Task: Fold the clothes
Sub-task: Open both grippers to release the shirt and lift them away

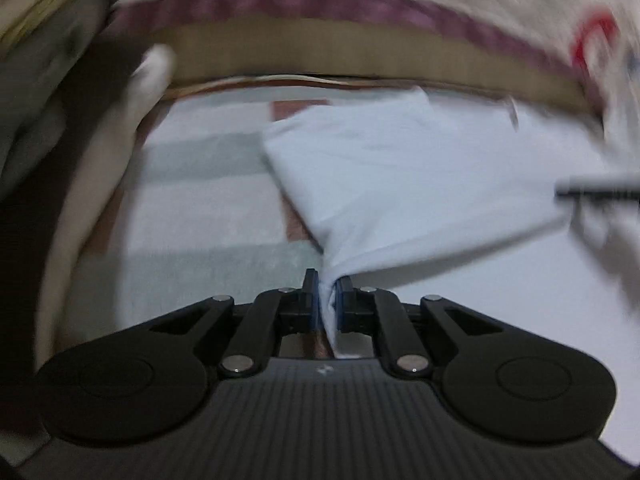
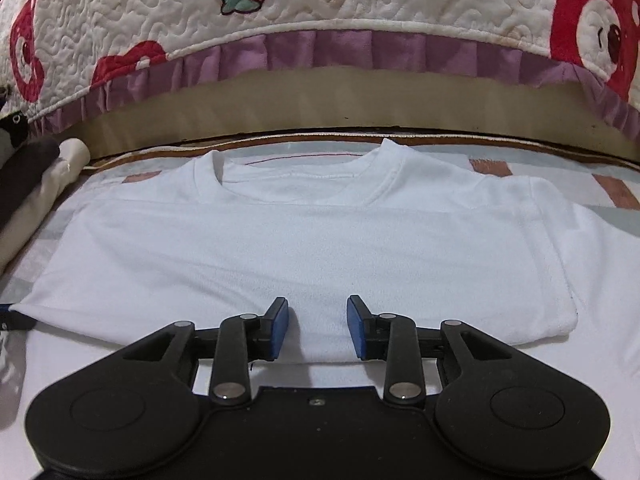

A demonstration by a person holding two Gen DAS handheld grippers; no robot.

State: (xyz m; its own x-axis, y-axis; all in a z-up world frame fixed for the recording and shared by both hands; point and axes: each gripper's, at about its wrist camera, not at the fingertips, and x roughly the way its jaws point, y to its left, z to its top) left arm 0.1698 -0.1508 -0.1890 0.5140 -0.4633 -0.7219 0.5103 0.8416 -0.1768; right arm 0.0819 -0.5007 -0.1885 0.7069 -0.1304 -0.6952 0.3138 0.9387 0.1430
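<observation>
1. A white T-shirt [image 2: 304, 240] lies spread flat on a pale checked bed sheet [image 2: 612, 196], collar toward a quilted cover with strawberry print [image 2: 320, 4] and purple frill.
2. The left gripper [image 1: 329, 292] is clamped on a bunched corner of the T-shirt, lifting it into a taut ridge.
3. The right gripper [image 2: 318, 326] hovers over the near hem, jaws apart, nothing pinched.
4. A rolled cream cloth [image 2: 74, 152] and dark fabric [image 2: 24, 176] sit at the sheet's left edge, clear of the shirt.
</observation>
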